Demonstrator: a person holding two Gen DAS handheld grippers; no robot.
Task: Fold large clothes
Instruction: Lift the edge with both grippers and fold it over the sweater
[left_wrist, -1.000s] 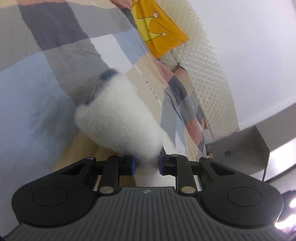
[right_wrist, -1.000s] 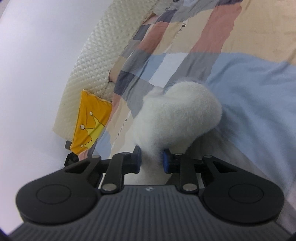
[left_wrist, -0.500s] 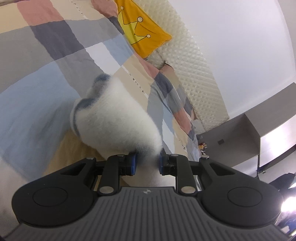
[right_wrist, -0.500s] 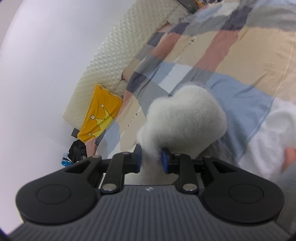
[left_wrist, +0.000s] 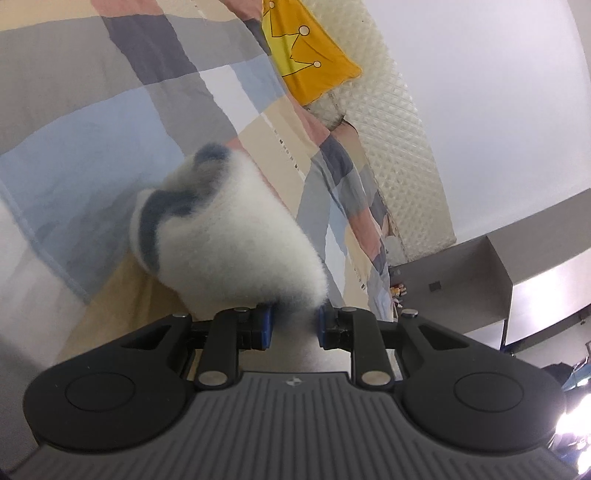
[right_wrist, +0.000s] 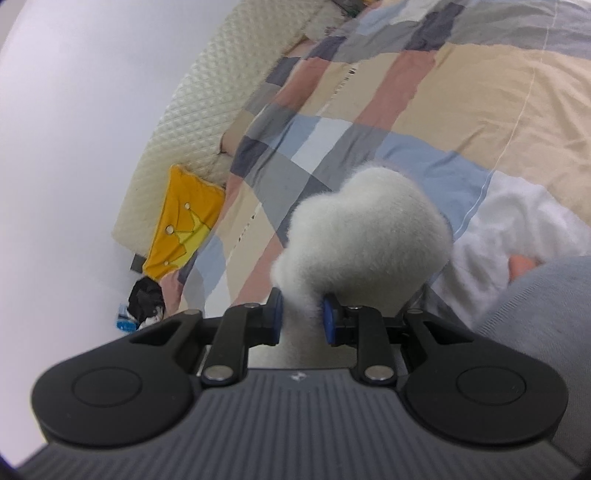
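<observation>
a bunched fold of a fluffy white garment, edged with a dark blue-grey band, is pinched between the narrowly parted blue-padded fingers of the left gripper and is held up above the patchwork bedspread. another bunched white part of the fluffy white garment is clamped by the right gripper, its fingers likewise only a little apart, while more of it is seen lying on the bed at the right edge, beside a grey sleeve. a yellow crown cushion is propped at the quilted cream headboard, well apart from the cloth.
</observation>
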